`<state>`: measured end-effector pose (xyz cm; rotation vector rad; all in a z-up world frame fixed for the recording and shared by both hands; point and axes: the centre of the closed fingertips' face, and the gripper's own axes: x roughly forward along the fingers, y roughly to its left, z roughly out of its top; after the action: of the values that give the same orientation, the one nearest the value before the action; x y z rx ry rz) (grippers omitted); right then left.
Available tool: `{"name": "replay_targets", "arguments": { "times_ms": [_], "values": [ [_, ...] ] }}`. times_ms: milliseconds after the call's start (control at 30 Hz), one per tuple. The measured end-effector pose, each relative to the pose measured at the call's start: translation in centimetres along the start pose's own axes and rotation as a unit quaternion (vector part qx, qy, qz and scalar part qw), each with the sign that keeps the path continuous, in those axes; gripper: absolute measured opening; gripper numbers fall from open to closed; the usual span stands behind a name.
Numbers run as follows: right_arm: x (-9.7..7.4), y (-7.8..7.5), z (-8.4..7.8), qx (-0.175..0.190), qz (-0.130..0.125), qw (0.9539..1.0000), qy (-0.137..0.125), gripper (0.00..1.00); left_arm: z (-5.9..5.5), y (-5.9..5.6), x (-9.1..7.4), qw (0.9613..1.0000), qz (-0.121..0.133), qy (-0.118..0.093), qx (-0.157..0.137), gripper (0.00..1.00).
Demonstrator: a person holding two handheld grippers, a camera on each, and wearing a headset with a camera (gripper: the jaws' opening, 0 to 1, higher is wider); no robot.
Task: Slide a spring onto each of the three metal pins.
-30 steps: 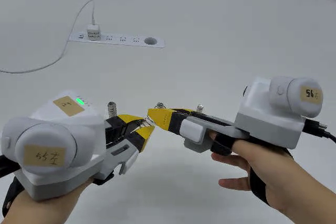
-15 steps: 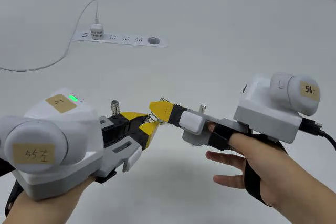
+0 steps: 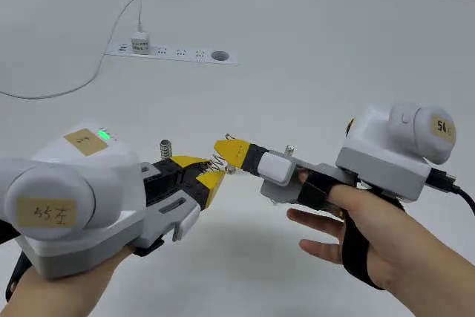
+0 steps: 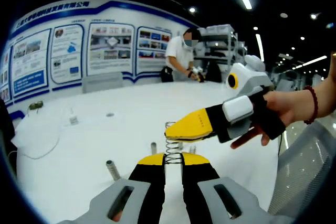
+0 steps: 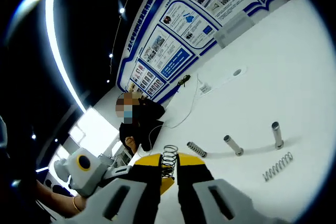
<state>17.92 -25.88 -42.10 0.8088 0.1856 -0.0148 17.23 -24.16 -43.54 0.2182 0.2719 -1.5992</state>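
Both pairs of jaws are gripping one spring (image 4: 171,141). The left gripper (image 4: 173,159) is squeezing its lower end between nearly closed tips. The right gripper (image 5: 170,160) is nipping the other end, its tips a sliver apart around the wire. We are holding it in the air, to the right of the pin with a spring on it (image 3: 166,149) and closer to us.

A second ago the yellow tips were overlapping in the head view. Now they are sitting slightly apart, and a short run of coil is showing between them.

We are seeing thin bright wire wound in an open coil, smooth yellow tips on black jaws, and white and grey plastic housings over a matte white table (image 3: 312,72). Next to the pin with a spring on it a bare pin (image 5: 232,144) is standing, a plain grey metal cylinder. Beyond that comes an end pin (image 5: 276,135), with a loose spring (image 5: 278,166) lying flat near it.

In the head view the grippers are covering one of the bare pins. The left jaws are swallowing the held spring's bottom coils. We cannot make out how the pins are fixed to the table.
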Motion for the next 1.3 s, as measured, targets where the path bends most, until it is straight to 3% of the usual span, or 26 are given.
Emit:
{"name": "replay_targets", "arguments": {
  "times_ms": [200,533,700,900,1000,1300],
  "values": [
    [0.0,0.0,-0.3,-0.015,0.002,0.9999,0.007,0.11,-0.4,0.1,0.1,0.9998,-0.001,0.016,0.009,0.11],
    [0.2,0.0,-0.3,-0.081,-0.008,0.9966,0.013,0.11,-1.1,0.2,0.3,0.9995,-0.001,0.033,0.001,0.15],
    [0.2,-0.3,0.1,-0.137,-0.018,0.9903,0.016,0.11,-1.6,0.0,0.2,0.9992,-0.002,0.041,0.005,0.2],
    [0.4,-0.4,1.0,-0.205,-0.026,0.9782,0.021,0.11,-2.4,0.0,-0.2,0.9989,0.003,0.046,0.005,0.24],
    [0.6,-0.8,1.6,-0.206,-0.033,0.9778,0.017,0.11,-2.7,0.1,-0.3,0.9986,0.007,0.051,0.01,0.26],
    [1.2,-2.5,3.5,-0.237,-0.065,0.9693,0.003,0.11,-3.4,-0.3,-0.5,0.9981,0.004,0.058,0.018,0.33]
  ]
}}
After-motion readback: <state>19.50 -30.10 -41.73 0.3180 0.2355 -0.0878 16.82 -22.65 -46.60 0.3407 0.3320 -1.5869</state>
